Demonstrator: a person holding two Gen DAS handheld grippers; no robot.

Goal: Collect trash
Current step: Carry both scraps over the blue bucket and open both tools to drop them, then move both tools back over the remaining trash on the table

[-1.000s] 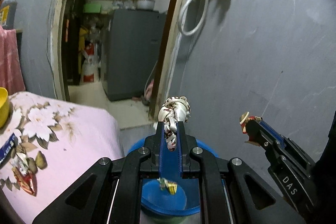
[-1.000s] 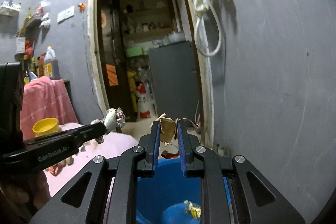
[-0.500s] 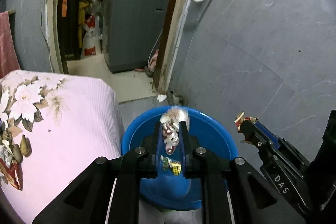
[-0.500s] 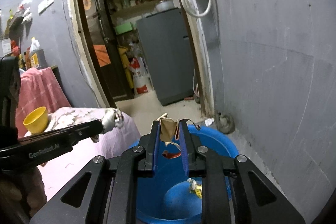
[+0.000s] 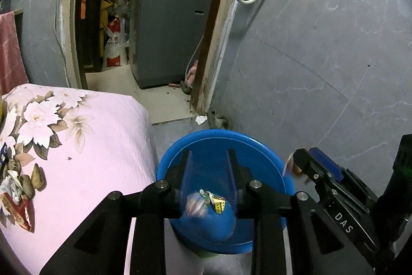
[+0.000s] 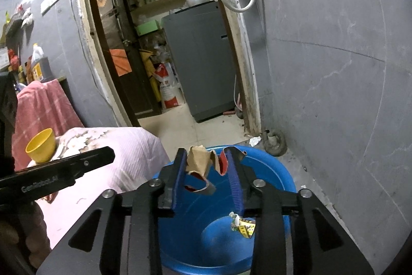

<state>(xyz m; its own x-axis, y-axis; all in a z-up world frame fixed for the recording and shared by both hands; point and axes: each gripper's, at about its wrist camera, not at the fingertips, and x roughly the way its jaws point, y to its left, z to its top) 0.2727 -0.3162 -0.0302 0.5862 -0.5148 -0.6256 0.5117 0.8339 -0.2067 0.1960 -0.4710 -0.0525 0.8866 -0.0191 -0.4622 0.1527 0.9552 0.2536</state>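
Letting go is what I have both tools doing at once over the blue basin [image 5: 270, 146]. A second ago my left tool [image 5: 209, 173] was clenched on a crumpled silver wrapper [image 5: 194, 205] and carried high by the wall; now its jaws are opening with nothing between them, and the wrapper is a blur dropping toward the basin floor, just beside the yellow scrap [image 5: 219, 204] already lying there. My right tool [image 6: 206, 169] has come down over the rim too. Its jaws are opening, and the brown and red torn paper [image 6: 198, 163] is unfolding loose in the gap; I judge it no longer gripped but not yet fallen. More litter [image 5: 15, 195] waits on the pink flowered bed [image 5: 103, 146], so I reckon another trip follows.
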